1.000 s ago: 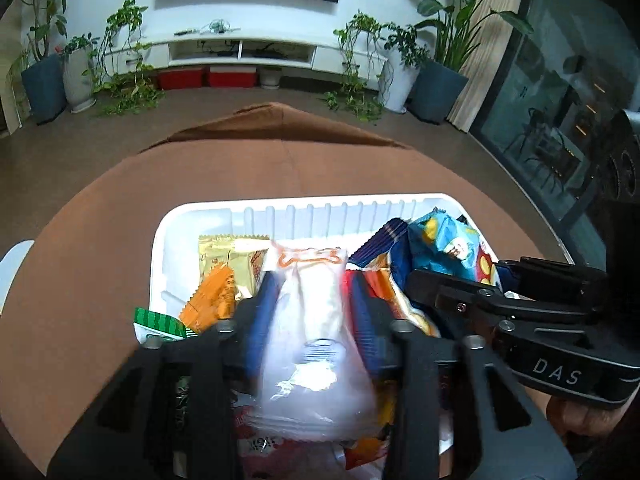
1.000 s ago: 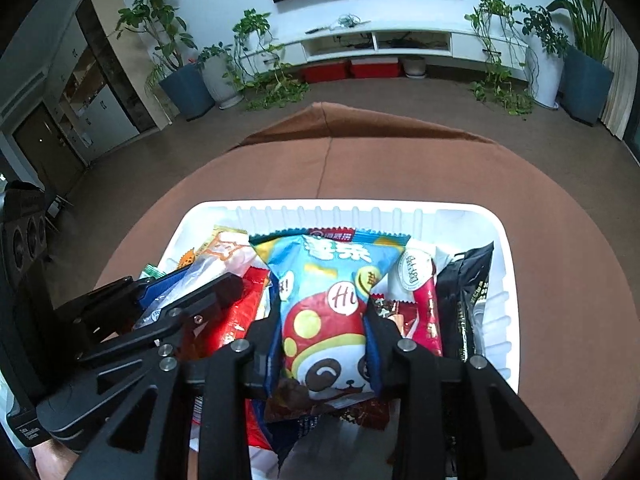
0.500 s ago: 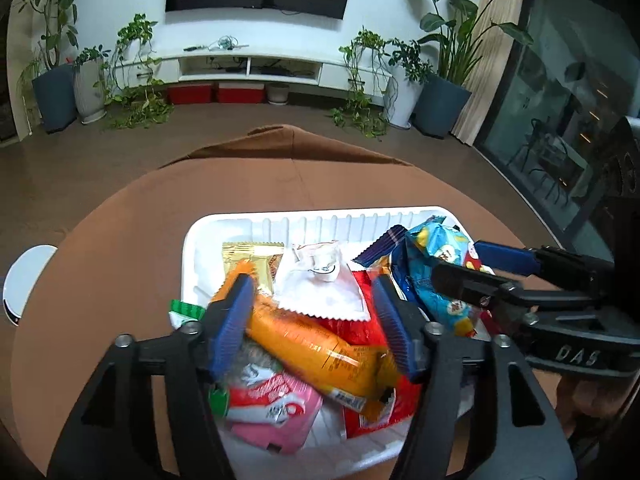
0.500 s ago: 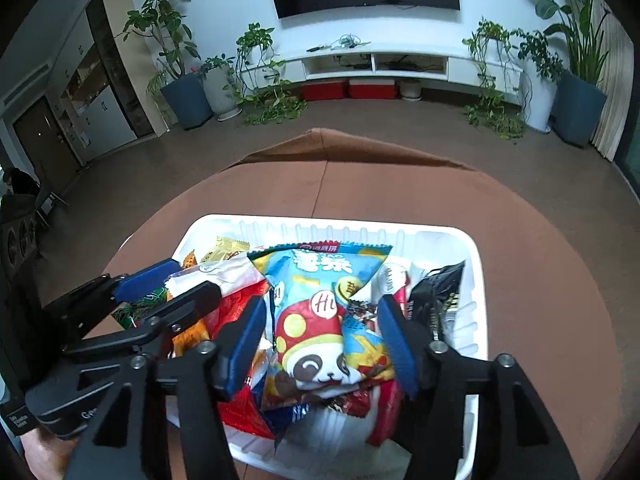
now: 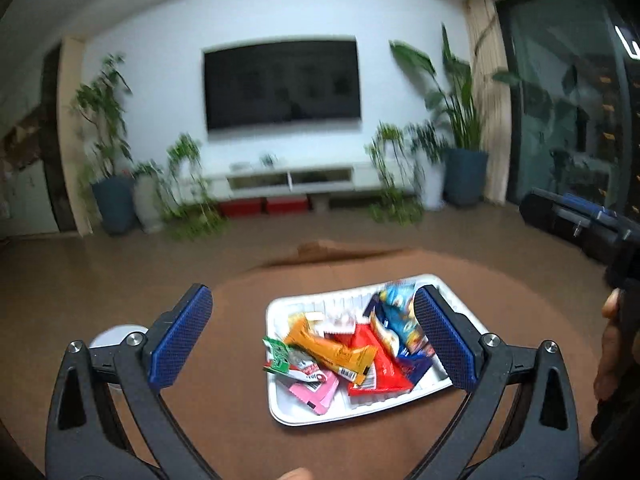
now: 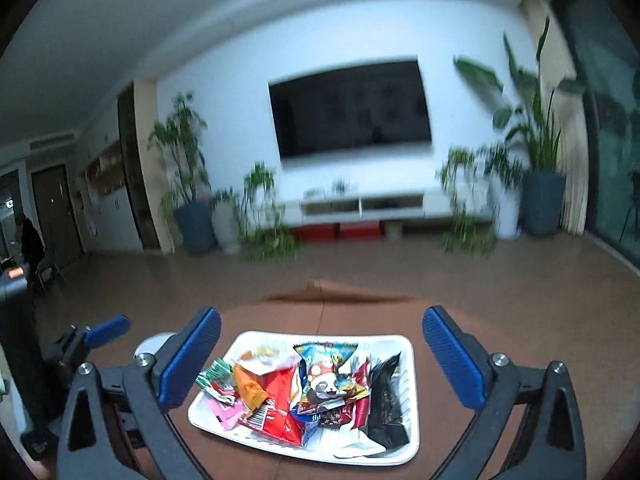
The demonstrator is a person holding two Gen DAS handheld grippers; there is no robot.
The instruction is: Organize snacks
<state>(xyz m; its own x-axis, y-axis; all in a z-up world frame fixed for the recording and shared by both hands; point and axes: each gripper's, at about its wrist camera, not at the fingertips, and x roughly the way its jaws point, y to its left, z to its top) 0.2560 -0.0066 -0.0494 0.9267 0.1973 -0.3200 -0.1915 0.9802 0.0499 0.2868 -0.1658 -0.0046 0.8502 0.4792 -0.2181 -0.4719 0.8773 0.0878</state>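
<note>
Left gripper and right gripper gape wide, empty (snack tray at six o'clock below).

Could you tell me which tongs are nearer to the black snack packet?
Right. The right tongs hang open above the tray, the black packet on their side; the left tongs sit farther left.
</note>
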